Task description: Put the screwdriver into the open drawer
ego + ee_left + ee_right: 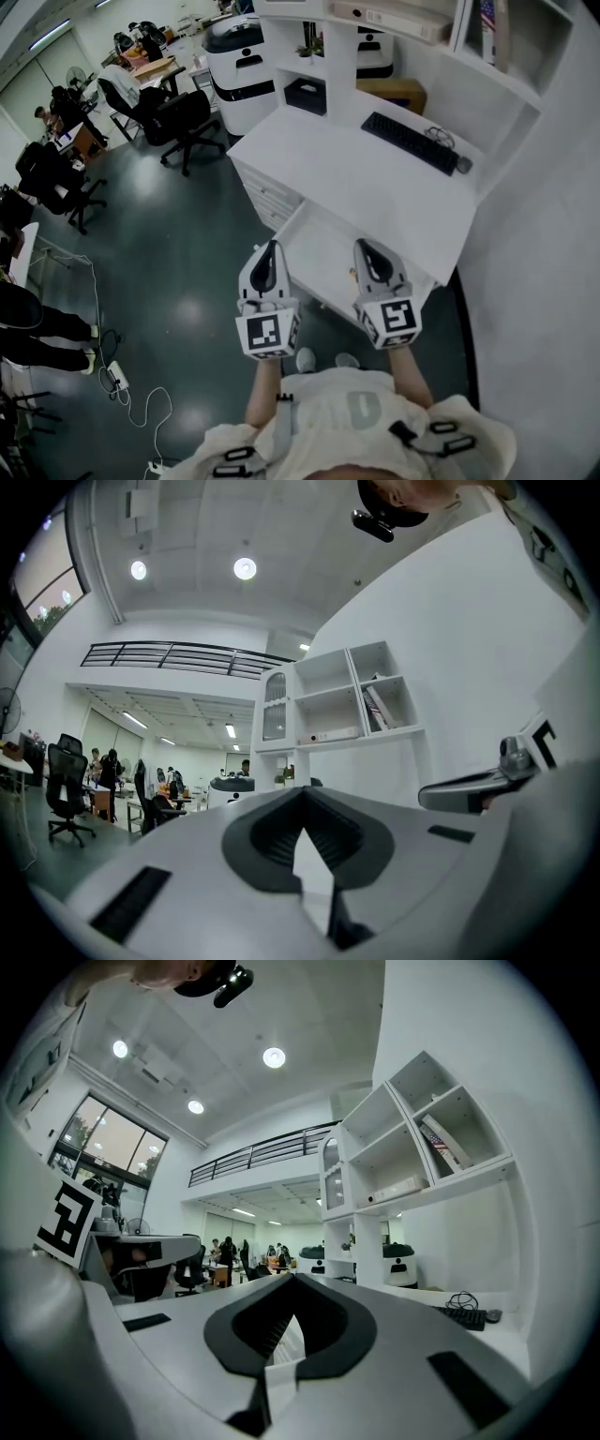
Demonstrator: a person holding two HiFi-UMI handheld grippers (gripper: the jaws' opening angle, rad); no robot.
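Observation:
The white desk's drawer (323, 242) stands pulled out toward me, its pale inside mostly bare. My left gripper (273, 247) hovers over the drawer's left front corner, jaws shut with nothing between them. To its right, my right gripper (361, 245) hangs over the drawer's front part, jaws together and holding nothing. A small orange speck (352, 275) shows in the drawer beside the right gripper's body; I cannot tell whether it is the screwdriver. In the left gripper view the left gripper (302, 799) points level at the shelves. In the right gripper view the right gripper (292, 1286) points along the desk.
A black keyboard (410, 142) and mouse (463, 164) lie at the desk's back right, under a white shelf unit (511, 56). Office chairs (178, 122) and a white machine (246, 70) stand on the dark floor to the left. Cables (122, 380) trail near my feet.

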